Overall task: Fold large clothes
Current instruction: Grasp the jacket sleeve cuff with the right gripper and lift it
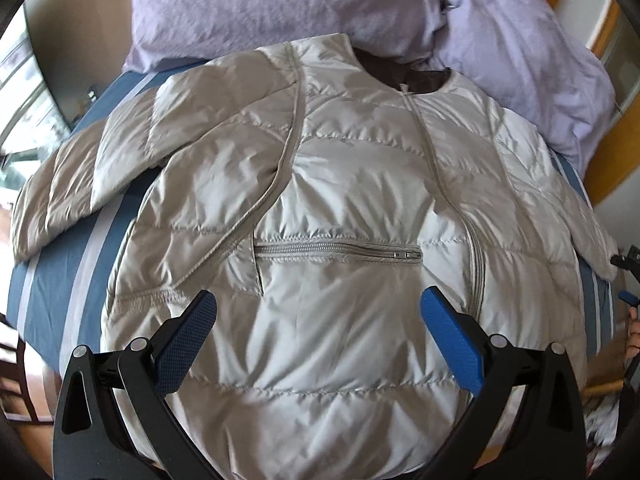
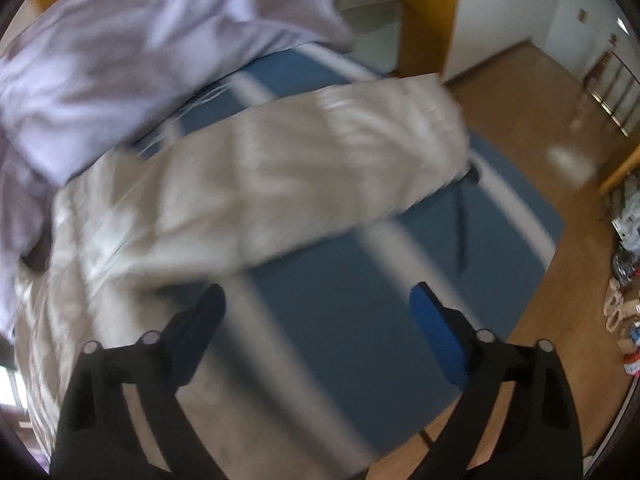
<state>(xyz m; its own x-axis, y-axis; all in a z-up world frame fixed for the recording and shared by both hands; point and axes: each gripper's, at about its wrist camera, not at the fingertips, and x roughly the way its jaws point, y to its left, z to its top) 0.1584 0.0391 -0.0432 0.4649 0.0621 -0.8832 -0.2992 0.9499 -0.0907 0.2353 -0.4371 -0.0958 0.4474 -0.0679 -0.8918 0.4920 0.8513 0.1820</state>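
My left tool (image 1: 318, 312) is hanging spread wide just above the lower front of the jacket (image 1: 320, 200), gripping nothing. The jacket is lying face up across the bed (image 1: 60, 280), its hem toward the near edge and its collar toward the far edge, against the lilac pillows (image 1: 280, 4). One sleeve is already lying folded across the chest; the other sleeve (image 2: 320, 152) is stretching out toward the bed's right edge, its cuff reaching out to that edge above the floor (image 2: 540, 112).

My right tool (image 2: 318, 312) is also spread and empty, hovering over the striped sheet just beside that loose sleeve. The right view is blurred, so I am not reading finer detail there.

I am judging that I am working at the sleeve-folding step, with one sleeve done. The next move is calling for my right tool to pinch the sleeve near its cuff and carry it across the chest, while my left tool is steadying the body. The slick padded fabric is likely to slip, so a firm pinch matters.
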